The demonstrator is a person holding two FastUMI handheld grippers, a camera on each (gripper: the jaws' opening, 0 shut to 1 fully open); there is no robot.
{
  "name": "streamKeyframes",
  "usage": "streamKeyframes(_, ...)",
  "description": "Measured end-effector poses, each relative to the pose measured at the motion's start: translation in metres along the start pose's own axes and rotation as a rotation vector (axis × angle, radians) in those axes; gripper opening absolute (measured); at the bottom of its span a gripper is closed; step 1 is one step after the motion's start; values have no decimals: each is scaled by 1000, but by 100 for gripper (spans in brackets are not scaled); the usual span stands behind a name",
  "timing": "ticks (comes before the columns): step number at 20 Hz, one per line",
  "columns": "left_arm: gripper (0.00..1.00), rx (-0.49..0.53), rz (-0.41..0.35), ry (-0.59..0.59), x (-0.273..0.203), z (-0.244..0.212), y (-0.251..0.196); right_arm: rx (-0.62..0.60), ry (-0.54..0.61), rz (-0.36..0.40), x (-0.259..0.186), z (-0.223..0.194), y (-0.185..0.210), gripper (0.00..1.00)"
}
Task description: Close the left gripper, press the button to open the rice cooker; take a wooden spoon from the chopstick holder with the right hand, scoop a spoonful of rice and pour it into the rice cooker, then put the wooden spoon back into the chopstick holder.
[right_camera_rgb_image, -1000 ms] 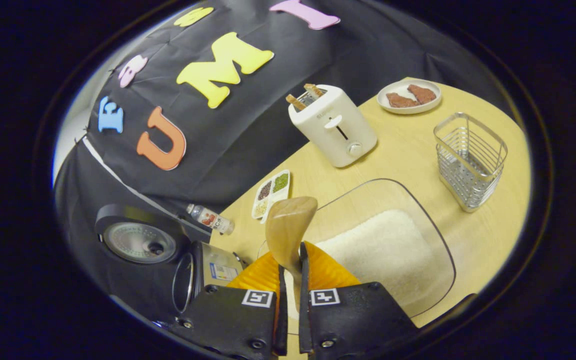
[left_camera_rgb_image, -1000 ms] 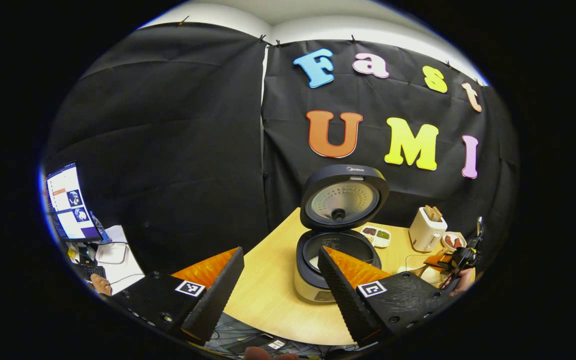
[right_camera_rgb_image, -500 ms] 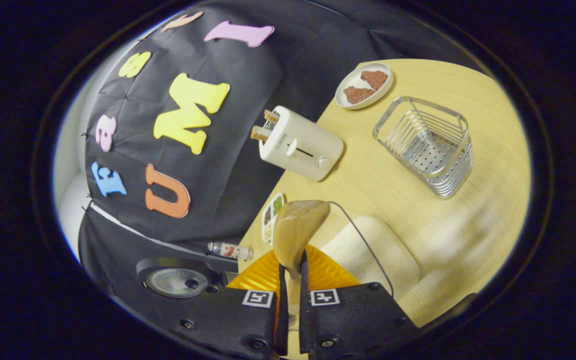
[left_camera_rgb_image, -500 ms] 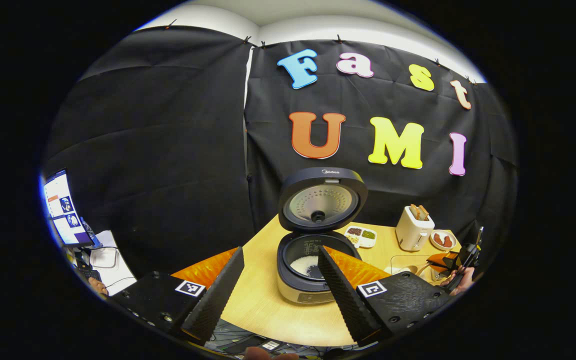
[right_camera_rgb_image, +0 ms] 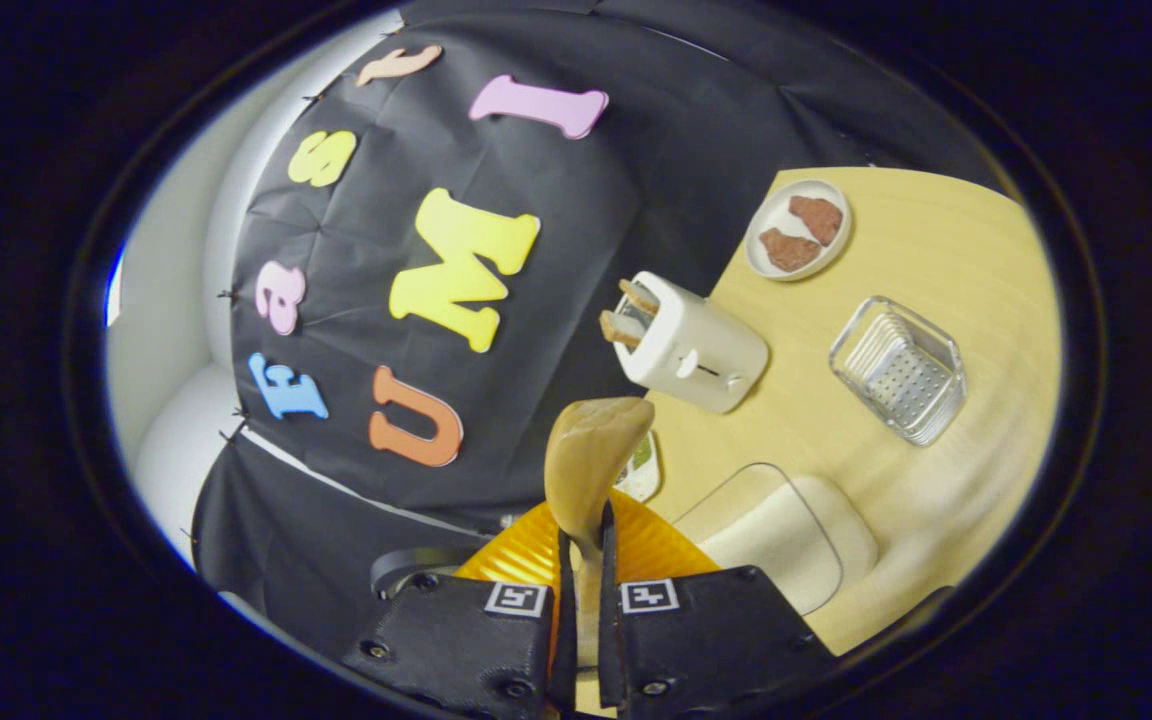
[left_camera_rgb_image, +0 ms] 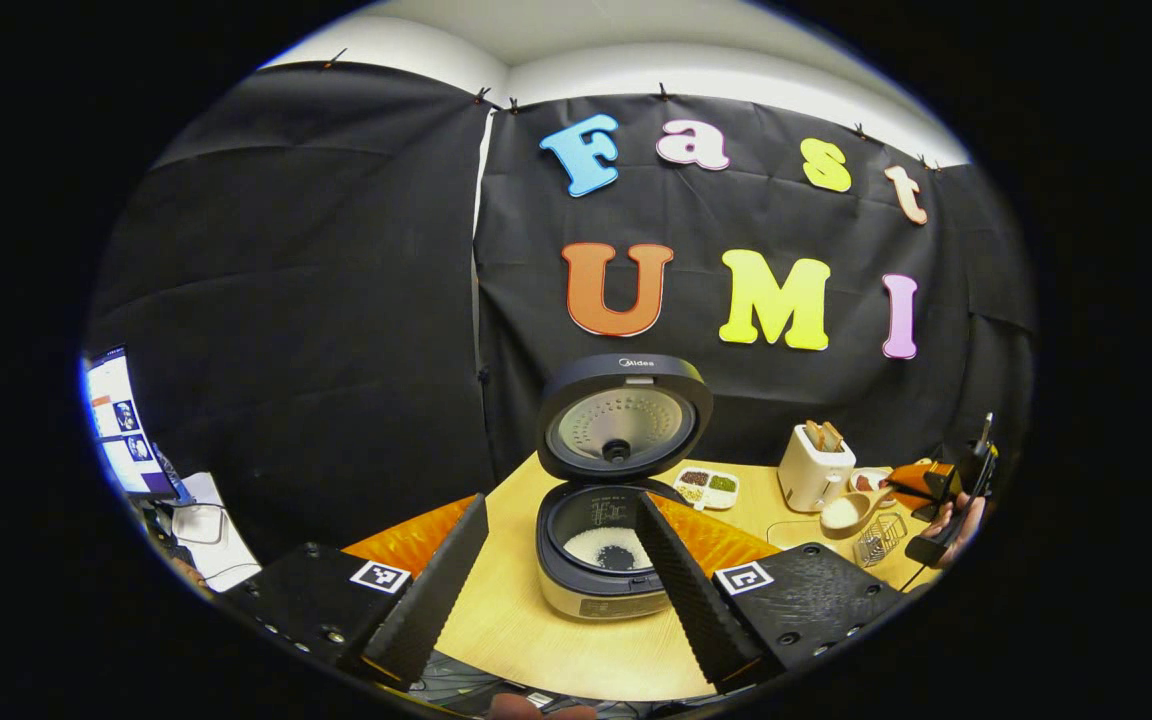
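Note:
The rice cooker (left_camera_rgb_image: 604, 585) stands open with its lid (left_camera_rgb_image: 624, 415) upright and white rice (left_camera_rgb_image: 598, 546) in the pot. My left gripper (left_camera_rgb_image: 558, 590) hovers open in front of it, holding nothing. My right gripper (right_camera_rgb_image: 581, 560) is shut on the handle of the wooden spoon (right_camera_rgb_image: 591, 455), whose bowl points up and forward with its back toward me. In the left gripper view the spoon (left_camera_rgb_image: 848, 513) hangs at the far right above the wire chopstick holder (left_camera_rgb_image: 876, 545), carried by a hand (left_camera_rgb_image: 958, 515). The holder (right_camera_rgb_image: 898, 368) sits empty on the table.
A white toaster (right_camera_rgb_image: 691, 345) with bread stands behind a glass tray of rice (right_camera_rgb_image: 786, 520). A plate of meat (right_camera_rgb_image: 798, 228) lies at the far edge. A seasoning dish (left_camera_rgb_image: 706, 485) sits beside the cooker. A monitor (left_camera_rgb_image: 121, 425) is at far left.
My right gripper has lifted and turned away from the rice tray with the spoon still held; the holder now looks smaller and farther. My left gripper has drawn back from the cooker.

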State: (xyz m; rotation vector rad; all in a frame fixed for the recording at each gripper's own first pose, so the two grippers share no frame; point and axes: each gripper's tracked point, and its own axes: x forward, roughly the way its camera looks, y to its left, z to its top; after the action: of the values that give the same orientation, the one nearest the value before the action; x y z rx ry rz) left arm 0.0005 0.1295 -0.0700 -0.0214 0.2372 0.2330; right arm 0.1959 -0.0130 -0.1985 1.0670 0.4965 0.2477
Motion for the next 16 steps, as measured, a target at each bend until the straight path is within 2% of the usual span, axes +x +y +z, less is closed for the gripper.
streamKeyframes(4,95,-5,6,-48,-7,7,8,-52,78,127,15,-34,77,13)
streamKeyframes(8,95,-36,60,-83,-17,13,33,-113,168,209,47,-86,137,13)
streamKeyframes(11,95,-68,103,-102,-26,13,53,-152,229,233,71,-125,161,13)
streamKeyframes(12,100,-72,117,-103,-30,11,60,-169,243,233,79,-135,166,13)
streamKeyframes(13,95,-78,130,-101,-32,9,67,-196,253,226,87,-145,169,13)
streamKeyframes(16,95,-99,181,-97,-41,2,91,-251,270,205,110,-171,171,13)
